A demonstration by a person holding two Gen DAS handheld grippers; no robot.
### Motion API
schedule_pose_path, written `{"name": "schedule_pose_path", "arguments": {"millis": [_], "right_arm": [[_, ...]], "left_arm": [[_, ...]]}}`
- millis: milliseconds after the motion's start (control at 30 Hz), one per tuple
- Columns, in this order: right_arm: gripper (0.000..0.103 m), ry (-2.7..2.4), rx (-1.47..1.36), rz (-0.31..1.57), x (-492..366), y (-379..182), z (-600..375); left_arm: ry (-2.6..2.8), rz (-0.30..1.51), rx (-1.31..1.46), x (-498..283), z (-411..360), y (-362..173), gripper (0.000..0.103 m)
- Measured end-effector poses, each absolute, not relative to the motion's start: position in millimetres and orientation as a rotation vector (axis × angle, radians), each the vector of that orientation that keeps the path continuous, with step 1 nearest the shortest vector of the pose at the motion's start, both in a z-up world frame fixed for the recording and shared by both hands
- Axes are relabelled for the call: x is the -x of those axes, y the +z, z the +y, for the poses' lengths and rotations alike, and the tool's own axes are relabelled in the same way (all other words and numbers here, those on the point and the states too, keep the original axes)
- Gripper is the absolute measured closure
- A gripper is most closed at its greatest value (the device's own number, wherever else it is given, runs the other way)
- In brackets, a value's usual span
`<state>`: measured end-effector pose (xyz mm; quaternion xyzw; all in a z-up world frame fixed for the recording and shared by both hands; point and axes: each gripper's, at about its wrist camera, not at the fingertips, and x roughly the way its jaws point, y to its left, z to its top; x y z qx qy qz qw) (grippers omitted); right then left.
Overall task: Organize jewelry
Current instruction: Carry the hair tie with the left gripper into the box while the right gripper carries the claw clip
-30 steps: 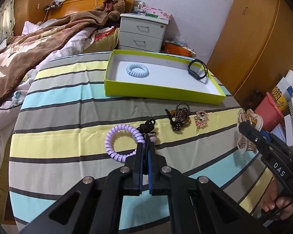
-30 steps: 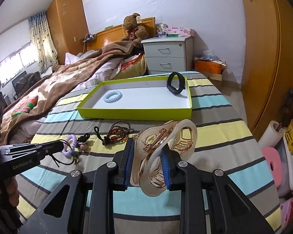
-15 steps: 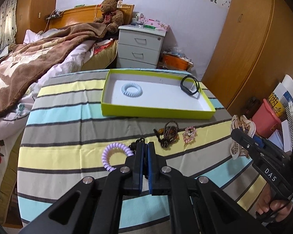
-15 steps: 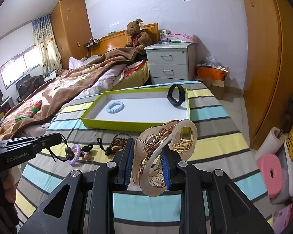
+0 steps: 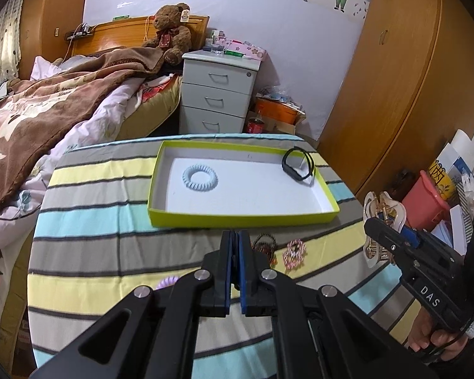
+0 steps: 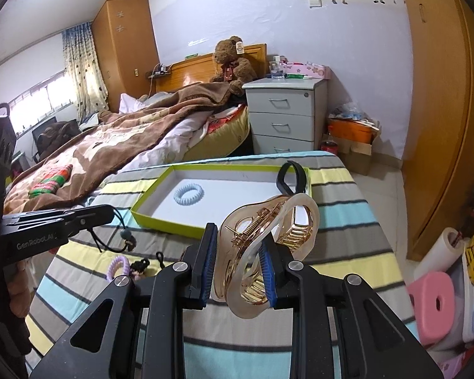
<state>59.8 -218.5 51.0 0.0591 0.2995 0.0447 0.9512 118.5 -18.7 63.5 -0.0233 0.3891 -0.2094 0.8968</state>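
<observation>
Lifted both claws higher off the striped table (image 5: pixel 94 221) since a second back, so that more of the room shows beyond the tray (image 5: pixel 237 219).

Keeps the left claw (image 5: pixel 236 232) pinched fully shut. From the right wrist view, grips a thin black cord (image 6: pixel 102 246) at the tip, with the loop and a dark bead dangling at about five o'clock from that tip. Shows a purple coil (image 6: pixel 120 267) lower again, at six o'clock. Cannot tell whether it hangs from the cord or lies on the cloth.

Clamps the right claw (image 6: pixel 239 232) on a translucent gold hair clip (image 6: pixel 268 240), pads pressed on its two sides, spring uppermost, teeth pointing down and to the right. Carries it clear of the table.

Places the tray at twelve o'clock from both claws, well apart from them. Holds a blue coil (image 5: pixel 200 177) toward its left end and a black band (image 5: pixel 297 165) propped in the far right corner.

Leaves a beaded bracelet (image 5: pixel 264 246) and a pink brooch (image 5: pixel 295 252) on the table, at two o'clock just beside the left claw's fingers.
</observation>
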Motion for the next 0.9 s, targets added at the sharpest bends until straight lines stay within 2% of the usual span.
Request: {"name": "schedule_pose_path", "arguments": {"millis": [400,900], "right_arm": [[0.076,0.169,-0.133,0.651,-120.1,54.6,-227.5],[0.076,0.227,-0.122,0.769,-213.1,23.6,-224.3]], "left_arm": [[-0.467,0.807,0.062,-173.2,-35.9,74.8,0.099],[-0.458,0.881,0.071,-234.1,-59.5,42.7,0.099]]}}
